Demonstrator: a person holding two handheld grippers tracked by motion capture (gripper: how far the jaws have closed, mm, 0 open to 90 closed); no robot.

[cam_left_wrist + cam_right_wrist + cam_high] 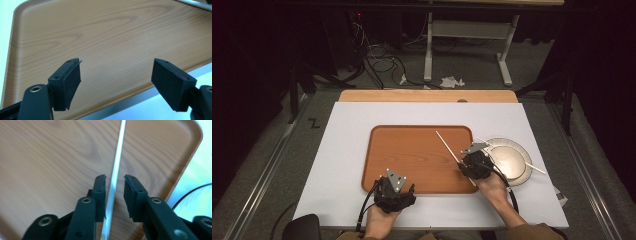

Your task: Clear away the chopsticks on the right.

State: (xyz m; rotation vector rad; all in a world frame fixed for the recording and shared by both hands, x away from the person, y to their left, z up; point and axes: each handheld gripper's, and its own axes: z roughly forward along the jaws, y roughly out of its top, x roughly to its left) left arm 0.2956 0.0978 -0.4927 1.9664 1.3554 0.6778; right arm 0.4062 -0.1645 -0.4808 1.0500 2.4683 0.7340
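A wood-grain tray [412,150] lies in the middle of the white table. A thin metal stick [447,146] slants across the tray's right part. My right gripper [464,160] is over it, and in the right gripper view the stick [117,157] runs between the jaws of the gripper [114,182]. It lies close to the left pad, with a gap to the right pad, so the gripper is open. My left gripper [394,182] hovers over the tray's near edge. Its jaws stand wide apart over the bare tray [112,32], the gripper [116,72] open with nothing between them.
A round silver plate [507,160] sits just right of the tray, and a second metal stick [532,167] lies across it. Bare white table [342,165] borders the tray on the left and at the back. Beyond the table are a white desk frame [428,50] and floor cables.
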